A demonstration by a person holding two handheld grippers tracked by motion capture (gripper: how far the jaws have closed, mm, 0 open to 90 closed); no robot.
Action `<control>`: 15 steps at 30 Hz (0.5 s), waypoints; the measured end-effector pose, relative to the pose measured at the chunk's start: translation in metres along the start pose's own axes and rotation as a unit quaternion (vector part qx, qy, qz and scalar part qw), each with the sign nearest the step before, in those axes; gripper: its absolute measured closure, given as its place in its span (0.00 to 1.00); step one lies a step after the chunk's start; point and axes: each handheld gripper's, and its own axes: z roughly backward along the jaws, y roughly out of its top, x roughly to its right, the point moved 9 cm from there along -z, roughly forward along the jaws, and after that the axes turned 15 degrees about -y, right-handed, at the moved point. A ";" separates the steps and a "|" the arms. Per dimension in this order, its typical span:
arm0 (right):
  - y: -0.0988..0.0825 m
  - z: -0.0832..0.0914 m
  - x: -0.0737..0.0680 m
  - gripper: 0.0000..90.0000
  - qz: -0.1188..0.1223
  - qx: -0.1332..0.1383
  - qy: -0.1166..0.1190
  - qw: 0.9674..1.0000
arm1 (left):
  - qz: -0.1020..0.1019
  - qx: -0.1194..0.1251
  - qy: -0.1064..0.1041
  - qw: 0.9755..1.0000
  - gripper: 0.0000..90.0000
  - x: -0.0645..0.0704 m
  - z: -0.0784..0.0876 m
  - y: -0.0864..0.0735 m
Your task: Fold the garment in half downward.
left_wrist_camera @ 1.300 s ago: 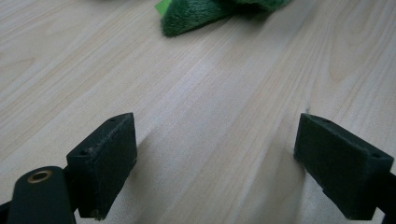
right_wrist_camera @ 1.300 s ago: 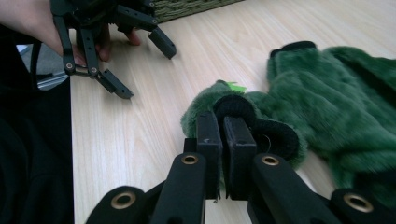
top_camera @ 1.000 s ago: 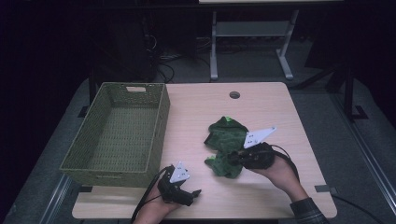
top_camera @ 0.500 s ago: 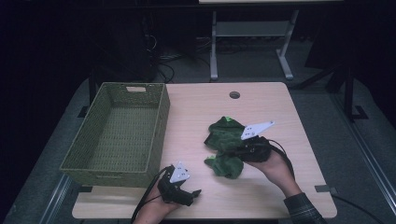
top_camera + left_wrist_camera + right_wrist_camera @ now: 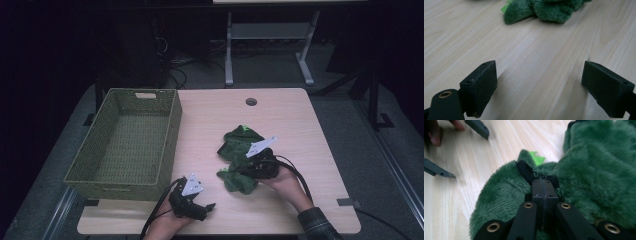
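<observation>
Right gripper [image 5: 543,192] low, jaws pinching green plush toy [image 5: 240,150]; left gripper [image 5: 539,90] jaws wide

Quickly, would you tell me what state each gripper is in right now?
Left gripper: open, empty, above bare table.
Right gripper: shut on the green plush toy's black strap.

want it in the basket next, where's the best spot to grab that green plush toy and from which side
Grip the black fabric loop sewn to the fluffy green plush toy; it stands proud of the soft, shapeless body. Come from above on the near side, as the right gripper has: its jaws are shut, seemingly on that loop. The left gripper rests open on the pale wooden table.
</observation>
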 end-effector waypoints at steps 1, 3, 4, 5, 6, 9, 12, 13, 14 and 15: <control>-0.001 -0.002 -0.001 1.00 -0.001 -0.003 0.001 1.000 | 0.000 0.000 0.000 1.000 0.14 0.000 0.000 0.000; -0.003 -0.004 -0.002 1.00 -0.006 -0.005 0.003 1.000 | 0.000 -0.001 0.000 1.000 0.14 0.000 0.000 0.000; -0.004 -0.005 -0.001 1.00 -0.007 -0.006 0.004 1.000 | -0.001 -0.001 0.000 1.000 0.14 0.000 0.000 0.000; -0.005 -0.005 -0.001 1.00 -0.011 -0.007 0.005 1.000 | -0.001 -0.002 0.000 1.000 0.14 0.000 0.000 0.000; -0.006 -0.006 0.000 1.00 -0.013 -0.007 0.005 1.000 | -0.001 -0.003 0.001 1.000 0.14 -0.001 0.000 0.000; -0.007 -0.009 0.000 1.00 -0.015 -0.004 0.000 1.000 | 0.001 -0.002 0.003 1.000 0.14 -0.001 0.000 0.000; -0.007 -0.008 -0.001 1.00 -0.020 -0.004 -0.001 1.000 | 0.000 -0.002 0.005 1.000 0.14 -0.001 0.000 0.000; -0.007 -0.007 -0.001 1.00 -0.021 -0.003 0.000 1.000 | 0.000 -0.003 0.005 1.000 0.14 -0.001 0.000 0.000; -0.006 -0.006 0.001 0.98 -0.017 0.000 -0.004 1.000 | 0.000 -0.003 0.005 1.000 0.14 -0.001 0.000 0.000; -0.005 -0.003 0.001 0.94 -0.026 0.004 -0.005 1.000 | -0.001 -0.003 0.004 1.000 0.14 -0.001 0.000 0.000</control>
